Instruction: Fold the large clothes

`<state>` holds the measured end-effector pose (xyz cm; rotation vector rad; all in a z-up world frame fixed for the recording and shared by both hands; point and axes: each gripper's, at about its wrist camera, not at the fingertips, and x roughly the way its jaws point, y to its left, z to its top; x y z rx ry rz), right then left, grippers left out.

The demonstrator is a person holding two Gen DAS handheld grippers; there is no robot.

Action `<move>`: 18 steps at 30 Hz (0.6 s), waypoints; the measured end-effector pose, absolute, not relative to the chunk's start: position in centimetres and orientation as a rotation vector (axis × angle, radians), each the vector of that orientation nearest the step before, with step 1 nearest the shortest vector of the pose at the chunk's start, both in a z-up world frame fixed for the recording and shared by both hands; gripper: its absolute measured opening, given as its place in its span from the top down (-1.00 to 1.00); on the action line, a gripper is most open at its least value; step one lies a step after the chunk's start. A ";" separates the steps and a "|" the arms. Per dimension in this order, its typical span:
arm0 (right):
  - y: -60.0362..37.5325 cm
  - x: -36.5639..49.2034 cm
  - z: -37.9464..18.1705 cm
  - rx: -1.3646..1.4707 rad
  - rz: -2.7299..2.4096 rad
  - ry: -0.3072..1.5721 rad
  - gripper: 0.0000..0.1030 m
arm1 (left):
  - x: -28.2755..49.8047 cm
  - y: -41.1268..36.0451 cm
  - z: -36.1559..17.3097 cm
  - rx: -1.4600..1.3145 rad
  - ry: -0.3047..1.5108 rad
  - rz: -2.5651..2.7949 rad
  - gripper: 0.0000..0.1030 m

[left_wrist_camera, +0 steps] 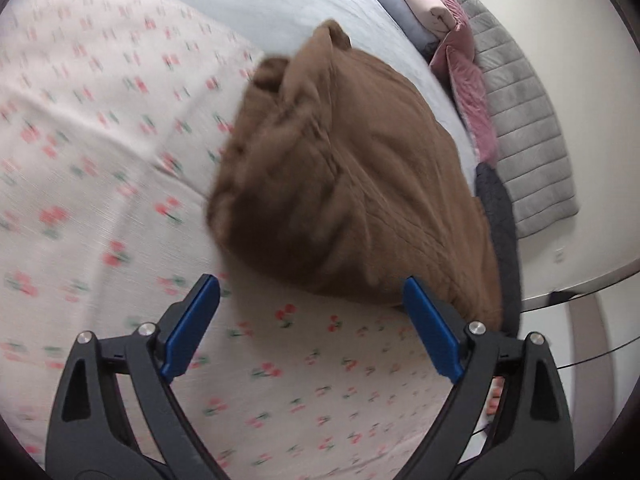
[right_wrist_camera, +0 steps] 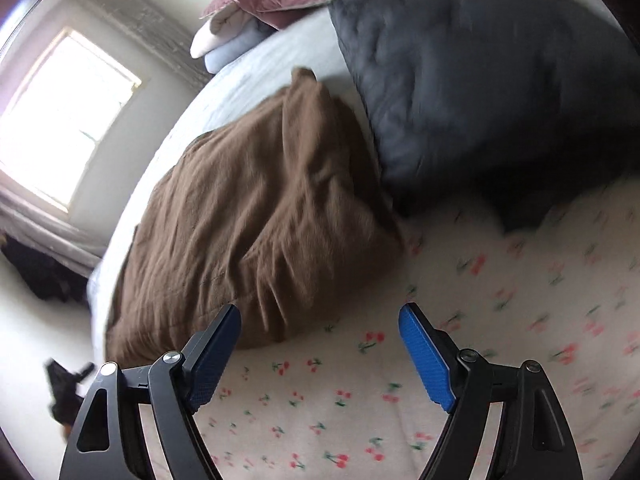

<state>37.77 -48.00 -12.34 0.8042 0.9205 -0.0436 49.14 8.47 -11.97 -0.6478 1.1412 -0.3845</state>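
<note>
- The brown garment lies bunched in a heap on the bed, resting partly on the cherry-print sheet and partly on the pale blue cover beyond it
- Left claw stands wide, holding nothing, poised just short of the heap's near edge
- Right claw is also wide and empty, with its left finger close to the near edge of the same brown garment and the rest over bare sheet
- A dark grey garment lies just right of the brown one, touching or overlapping it; keep it out of any pinch
- Step in hand, as I judge it: take hold of the brown piece so it can be spread flat before folding
- To do it well, each claw should pinch one layer at a hem or corner, well apart along the near edge, then lift and draw outward together
- The heap's long axis runs from the near edge away toward the far side, narrowing to a raised tip at the far end; which end is collar or hem cannot be told
- Folded clothes are stacked at the far right corner
</note>
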 end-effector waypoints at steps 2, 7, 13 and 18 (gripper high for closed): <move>-48.1 38.5 -13.6 0.864 -0.029 0.893 -0.60 | 49.6 7.9 -13.1 -0.706 1.126 -0.391 -0.80; -49.6 40.1 -15.6 1.006 -0.036 0.776 -0.60 | 50.7 7.8 -14.5 -0.873 0.998 -0.304 -0.71; -51.2 42.1 -15.8 1.104 -0.133 0.696 -0.50 | 52.6 7.2 -14.5 -0.907 0.945 -0.141 -0.12; -50.9 43.4 -12.1 1.072 -0.183 0.728 0.48 | 53.6 5.5 -9.7 -0.752 0.928 -0.085 0.44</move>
